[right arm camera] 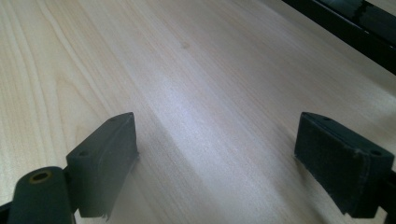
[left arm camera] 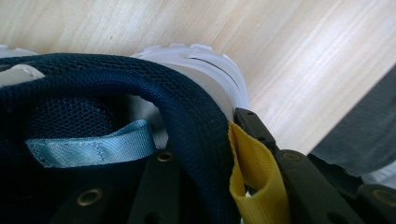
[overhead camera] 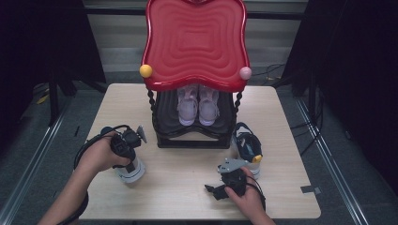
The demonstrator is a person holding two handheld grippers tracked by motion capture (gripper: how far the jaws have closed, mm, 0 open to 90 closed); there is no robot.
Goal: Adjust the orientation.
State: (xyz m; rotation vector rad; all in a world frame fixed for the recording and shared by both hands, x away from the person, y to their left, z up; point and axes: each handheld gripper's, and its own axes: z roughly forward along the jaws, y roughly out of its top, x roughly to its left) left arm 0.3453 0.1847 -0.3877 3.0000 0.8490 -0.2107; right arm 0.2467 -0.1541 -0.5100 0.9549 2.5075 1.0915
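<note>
High view, left gripper [overhead camera: 127, 149] clamping navy sneaker [overhead camera: 131, 169], right gripper [overhead camera: 233, 180] wide, second sneaker [overhead camera: 247, 146] beside red shoe rack [overhead camera: 195, 47]

Navy mesh shoe [left arm camera: 140, 93] with white sole, yellow heel loop [left arm camera: 254, 182], pale blue tab, glossy red rippled rack top [overhead camera: 195, 42], perhaps lilac shoes [overhead camera: 198, 105]

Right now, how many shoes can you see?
4. Two pale pink sneakers sit on the red rack's lower shelf, one navy sneaker lies right of it, one is clamped in the left gripper.

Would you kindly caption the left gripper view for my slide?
Left gripper clamped on the heel collar of a navy shoe, yellow pull tab beside one jaw, above a wooden table.
</note>
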